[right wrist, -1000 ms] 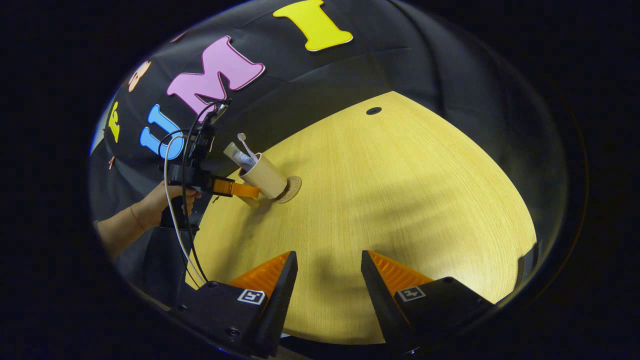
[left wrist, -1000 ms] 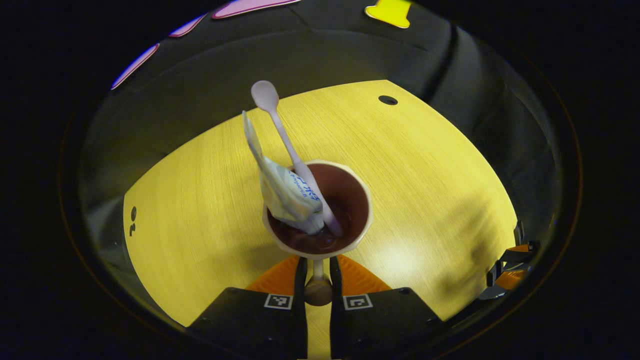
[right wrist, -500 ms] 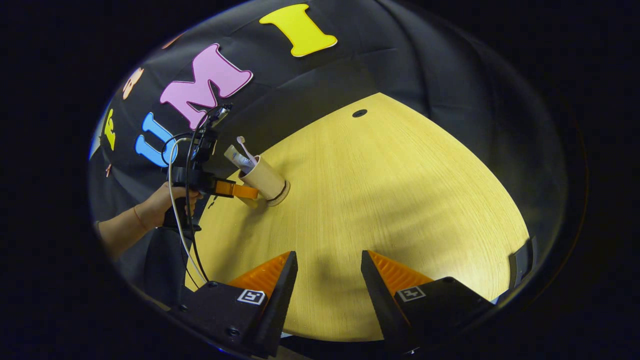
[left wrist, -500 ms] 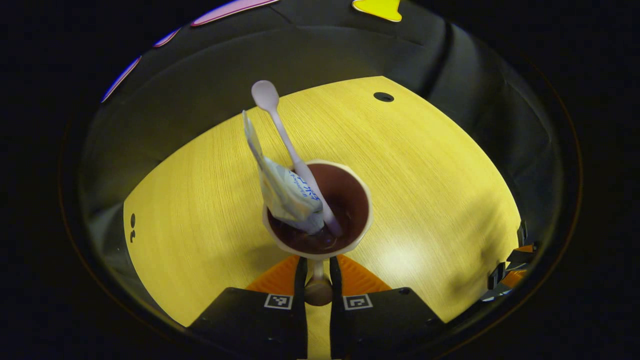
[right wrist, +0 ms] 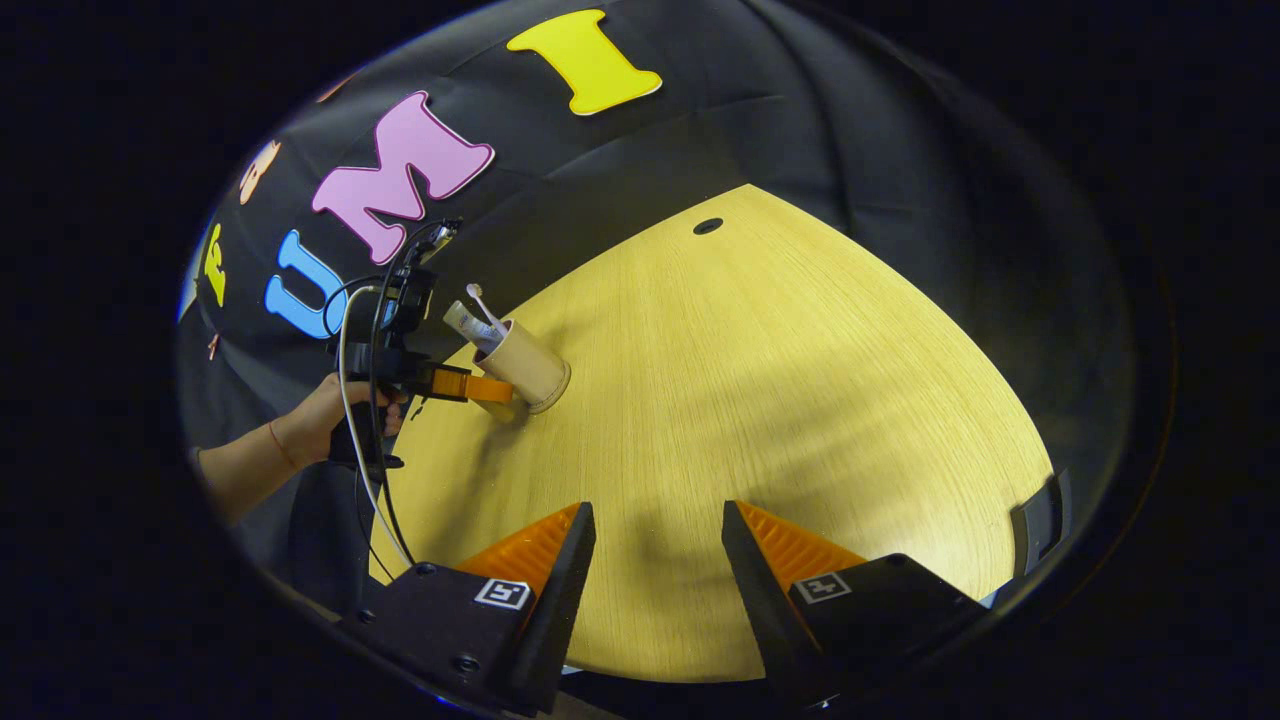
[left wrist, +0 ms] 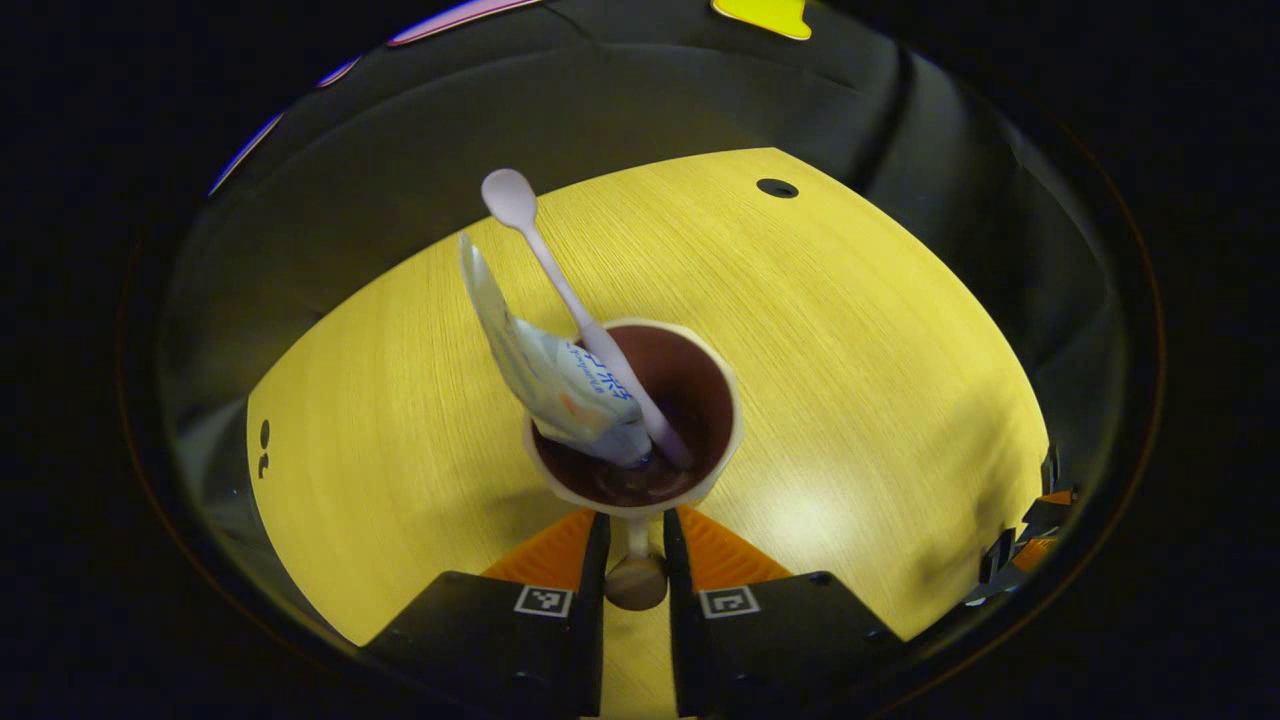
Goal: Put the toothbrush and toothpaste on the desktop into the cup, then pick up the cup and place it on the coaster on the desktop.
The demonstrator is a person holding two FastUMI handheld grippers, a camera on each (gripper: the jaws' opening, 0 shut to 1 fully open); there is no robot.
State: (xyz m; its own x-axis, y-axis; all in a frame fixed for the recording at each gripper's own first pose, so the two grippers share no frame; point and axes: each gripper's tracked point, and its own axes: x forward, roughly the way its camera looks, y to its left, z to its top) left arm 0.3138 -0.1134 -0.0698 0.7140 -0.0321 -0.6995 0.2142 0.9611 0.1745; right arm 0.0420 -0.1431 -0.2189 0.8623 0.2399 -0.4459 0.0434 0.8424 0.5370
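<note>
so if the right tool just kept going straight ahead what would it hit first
Probably the bare desktop: the right tool is open and points down at it. The cup sits well off to the left of that line.

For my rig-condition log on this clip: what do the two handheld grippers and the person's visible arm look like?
Each gripper has dark blocky finger mounts with small square black-and-white tags and ribbed wedge fingers. The left gripper is a dark pistol-grip body with looping black and white cables. The hand and forearm show no sleeve, with a thin band at the wrist. The right gripper matches.

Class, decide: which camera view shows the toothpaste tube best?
The left gripper view: the toothpaste tube is close, leaning on the cup rim beside the toothbrush. The right gripper view shows it tiny and distant.
</note>
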